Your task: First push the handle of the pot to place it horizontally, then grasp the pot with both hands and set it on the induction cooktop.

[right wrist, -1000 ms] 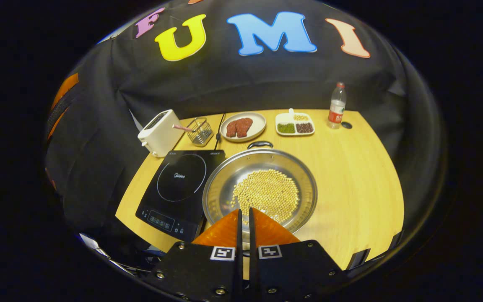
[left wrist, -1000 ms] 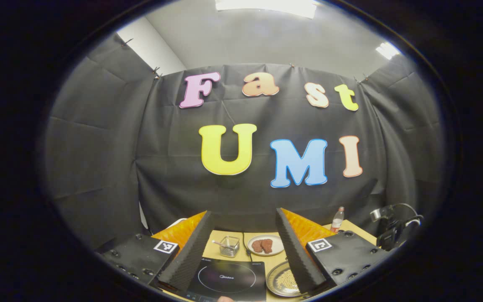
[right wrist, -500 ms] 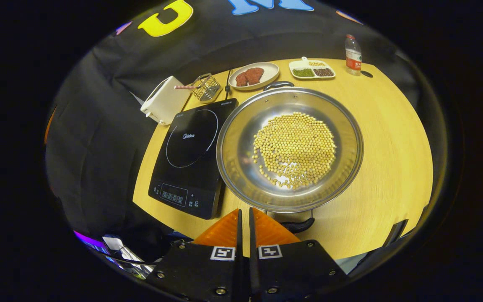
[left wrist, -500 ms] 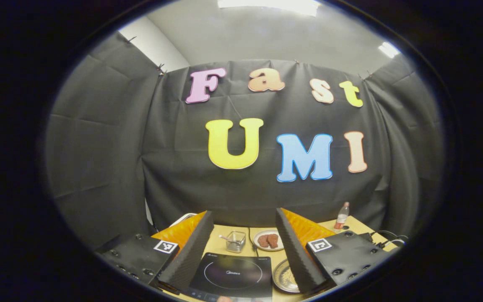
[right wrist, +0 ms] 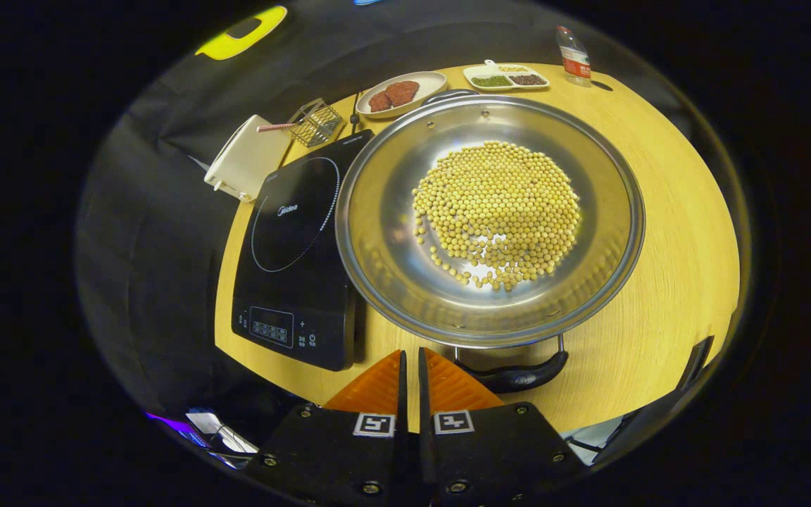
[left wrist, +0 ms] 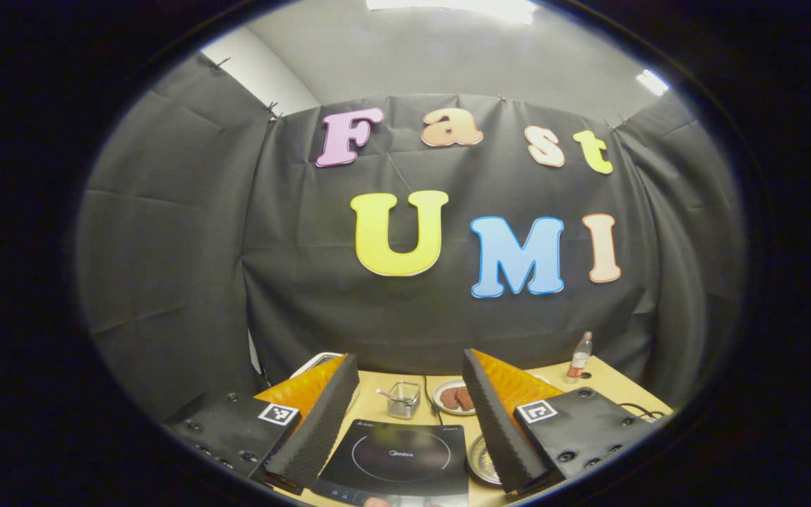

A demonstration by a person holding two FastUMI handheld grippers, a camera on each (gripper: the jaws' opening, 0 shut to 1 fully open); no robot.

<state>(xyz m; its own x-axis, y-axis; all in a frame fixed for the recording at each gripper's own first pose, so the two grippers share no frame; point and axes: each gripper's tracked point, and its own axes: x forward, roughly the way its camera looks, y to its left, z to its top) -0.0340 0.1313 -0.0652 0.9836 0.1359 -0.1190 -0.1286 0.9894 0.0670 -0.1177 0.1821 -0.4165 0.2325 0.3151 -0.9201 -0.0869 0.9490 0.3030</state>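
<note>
Pot (right wrist: pixel 490 218) sat on the table (right wrist: pixel 666 232), close against the right edge of the cooktop (right wrist: pixel 293 246), and your right gripper view looked almost straight down into it. That view gave you the steel bowl with a heap of yellow beans (right wrist: pixel 497 204) in its middle and the black near handle (right wrist: pixel 518 377) lying just beyond your right gripper (right wrist: pixel 410 362). The far handle peeked over the rim by the meat plate (right wrist: pixel 402 93). Your right gripper's jaws were closed, fingers together with nothing between them, and just short of the near handle.

Your left gripper view was pitched much higher. Of the pot it gave you a mere sliver of rim (left wrist: pixel 479 461) beside the right finger, though it did show the cooktop (left wrist: pixel 398 458) bare between the fingers. Your left gripper (left wrist: pixel 405 422) stood wide open, holding nothing, above the table's near side.

The table was pale wood. At its far side you had the meat plate, a divided dish (right wrist: pixel 507 76) and a bottle (right wrist: pixel 573 49). A white appliance (right wrist: pixel 247 158), possibly a toaster, stood left of the cooktop, a wire basket (right wrist: pixel 314 121) behind it. Black cloth walled the booth, and the left gripper view showed a grey ceiling with lit panels (left wrist: pixel 652 81) above it.
</note>
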